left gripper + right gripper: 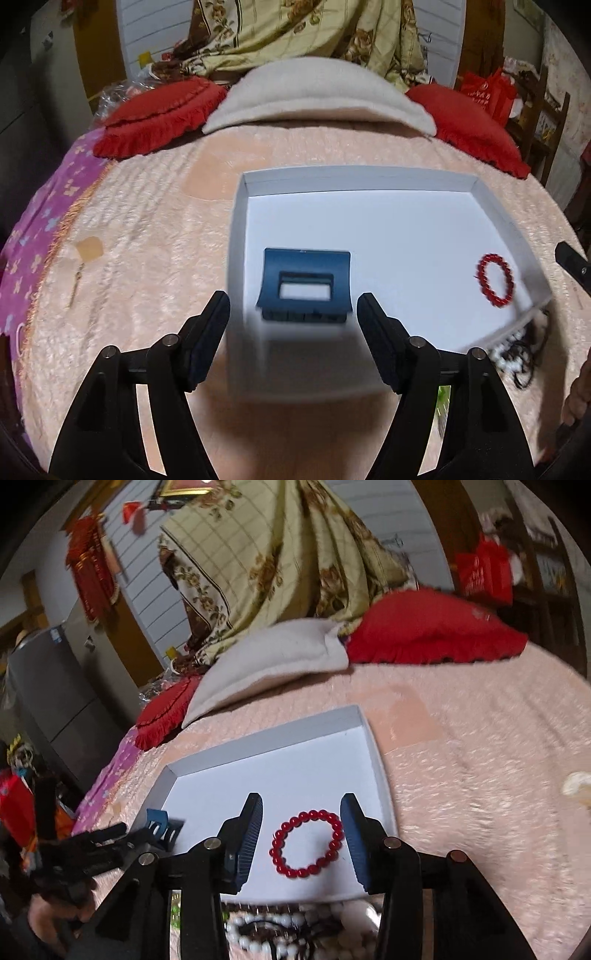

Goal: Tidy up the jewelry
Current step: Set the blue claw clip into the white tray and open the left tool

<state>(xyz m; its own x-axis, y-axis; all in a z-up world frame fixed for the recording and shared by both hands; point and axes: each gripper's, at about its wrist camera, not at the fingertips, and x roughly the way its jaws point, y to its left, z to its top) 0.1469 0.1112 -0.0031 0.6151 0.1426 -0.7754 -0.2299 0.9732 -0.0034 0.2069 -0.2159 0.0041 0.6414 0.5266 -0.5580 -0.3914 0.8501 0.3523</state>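
Two views: from the left wrist, the open left gripper point(293, 308) frames a blue hair clip point(304, 282) near the white tray's point(369, 177) seven-o'clock edge, while from the right wrist the right gripper point(301, 823) gapes, untouching, around a red bead bracelet point(307, 843) by the five-o'clock rim, bare floor at twelve.

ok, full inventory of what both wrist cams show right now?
tray: 1, white, on the pink blanket
hair clip: 1, blue, in tray, left part
bracelet: 1, red beads, in tray, right part
bead pile: mixed, white and dark, on the blanket at the tray's near edge
blanket: 1, pink
pillows: 2, red
cushion: 1, cream, between the pillows
left hand-held gripper: open, before the clip
right hand-held gripper: open, over the bracelet
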